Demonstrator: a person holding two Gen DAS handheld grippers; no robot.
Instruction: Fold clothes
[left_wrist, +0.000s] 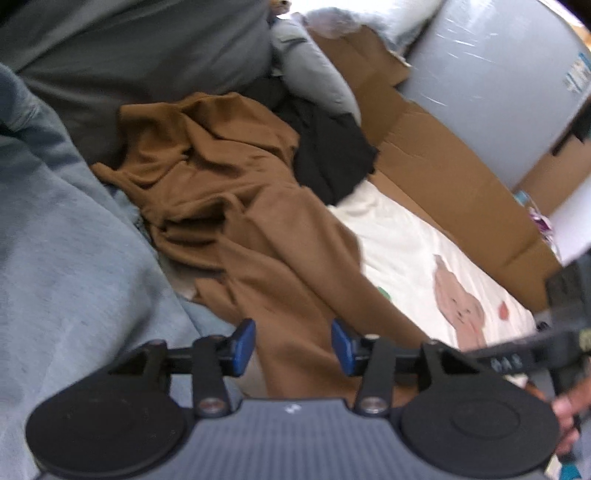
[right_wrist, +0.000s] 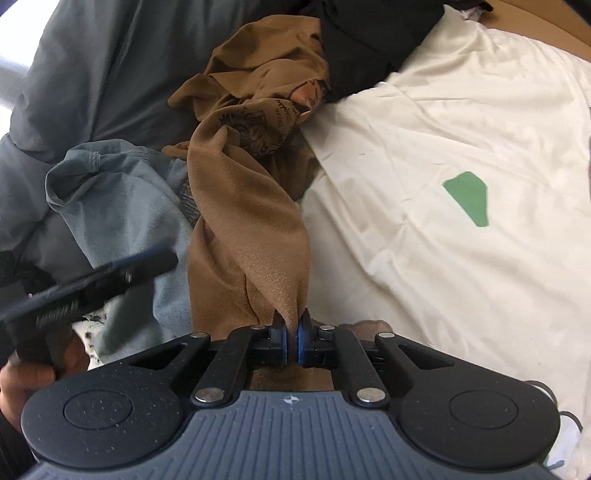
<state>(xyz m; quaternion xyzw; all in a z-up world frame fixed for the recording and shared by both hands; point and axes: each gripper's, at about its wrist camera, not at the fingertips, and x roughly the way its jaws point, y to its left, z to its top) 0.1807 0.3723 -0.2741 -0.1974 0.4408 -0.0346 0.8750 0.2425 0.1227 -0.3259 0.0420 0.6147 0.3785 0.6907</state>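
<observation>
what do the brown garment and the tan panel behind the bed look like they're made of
Brown garment: a soft fabric with a matte, faintly napped, suede-like surface, draping in loose folds where the right gripper pinches it; probably brushed knit. Tan panel: looks like cardboard, flat, dull, with sharp creases and a torn edge.

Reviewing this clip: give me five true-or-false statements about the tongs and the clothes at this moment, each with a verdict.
1. The right tongs are shut on the brown garment. True.
2. The left tongs are shut on the brown garment. False: their jaws stand apart, with the brown cloth lying beyond the gap.
3. The brown garment is folded flat. False: it lies crumpled, one part pulled toward the right tongs.
4. The cream sheet has a green patch on it. True.
5. A black garment lies beside the brown one. True.
</observation>
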